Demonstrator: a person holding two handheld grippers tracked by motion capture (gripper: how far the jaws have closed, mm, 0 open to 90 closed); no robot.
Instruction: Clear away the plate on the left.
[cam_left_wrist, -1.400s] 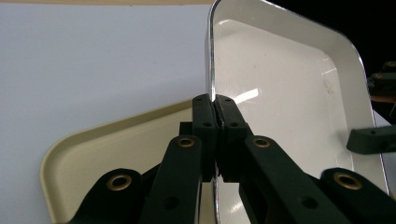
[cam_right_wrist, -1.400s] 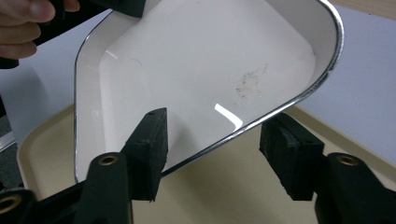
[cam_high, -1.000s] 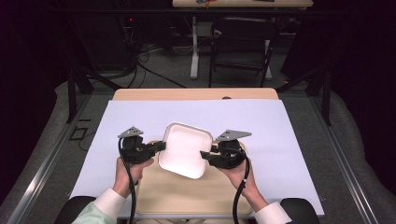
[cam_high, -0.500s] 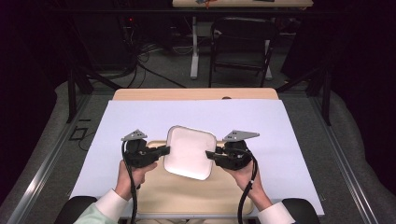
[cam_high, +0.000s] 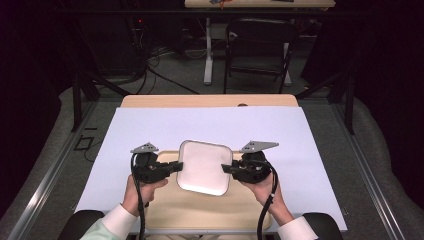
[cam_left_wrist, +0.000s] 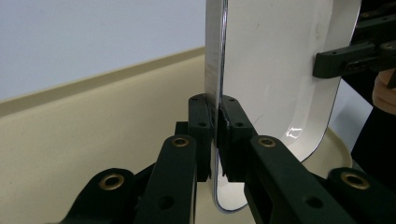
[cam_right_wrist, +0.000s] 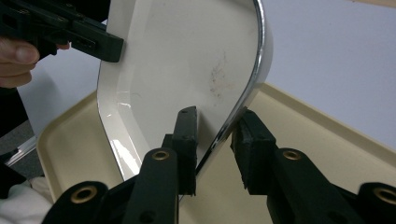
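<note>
A white square plate (cam_high: 205, 167) with rounded corners is held between both grippers just above a beige tray (cam_high: 200, 212). My left gripper (cam_high: 179, 167) is shut on the plate's left rim; in the left gripper view both pads clamp the thin edge (cam_left_wrist: 218, 135). My right gripper (cam_high: 225, 168) has just been closing and is shut on the right rim, with the curled lip between its pads (cam_right_wrist: 217, 140). In the right gripper view the plate (cam_right_wrist: 177, 70) shows a faint smudge on its face.
The tray lies at the table's near edge on a white sheet (cam_high: 210, 125). The tray's raised rim (cam_right_wrist: 303, 116) runs close under the plate. A strip of wooden tabletop (cam_high: 210, 101) shows at the far edge, with a chair (cam_high: 260, 45) on the dark floor beyond.
The plate has turned squarer to the table and shifted slightly right and toward the person. Both hands followed it, and the right gripper sits closer on the rim.
</note>
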